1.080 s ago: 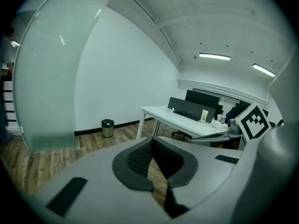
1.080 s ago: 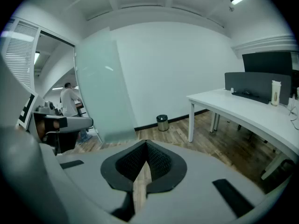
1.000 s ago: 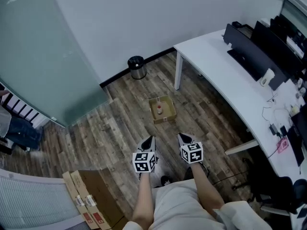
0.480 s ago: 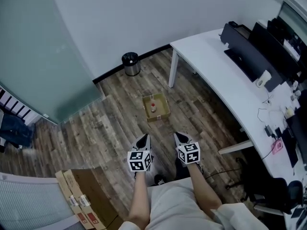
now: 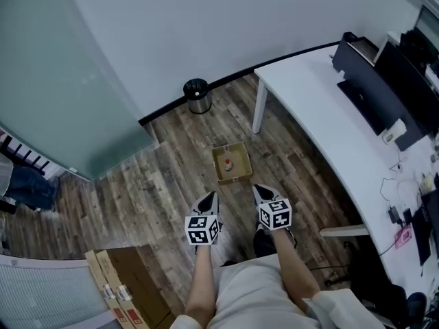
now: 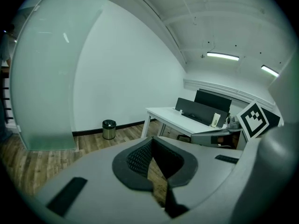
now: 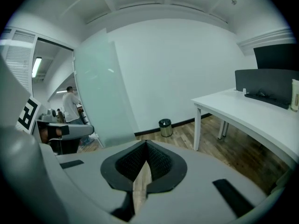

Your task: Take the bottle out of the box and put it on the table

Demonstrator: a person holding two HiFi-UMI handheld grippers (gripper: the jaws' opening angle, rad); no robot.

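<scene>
A small open cardboard box (image 5: 239,174) lies on the wooden floor, and a bottle with a red cap (image 5: 228,162) stands upright inside it. Both grippers hover side by side just short of the box, pointing at it. My left gripper (image 5: 211,198) is shut with nothing in it, its pads meeting at the tips (image 6: 152,141). My right gripper (image 5: 260,192) is also shut and empty (image 7: 145,144). Neither gripper view shows the box or the bottle. The white table (image 5: 322,108) stands to the right of the box.
A black trash can (image 5: 197,96) stands by the far wall. A frosted glass partition (image 5: 62,81) fills the left. Stacked cardboard cartons (image 5: 127,286) lie at my near left. Monitors (image 5: 384,81) and cables sit on the table. A person (image 7: 72,104) stands beyond the partition.
Both grippers have moved forward together and now sit closer to the box on the floor. Both have stayed shut.
</scene>
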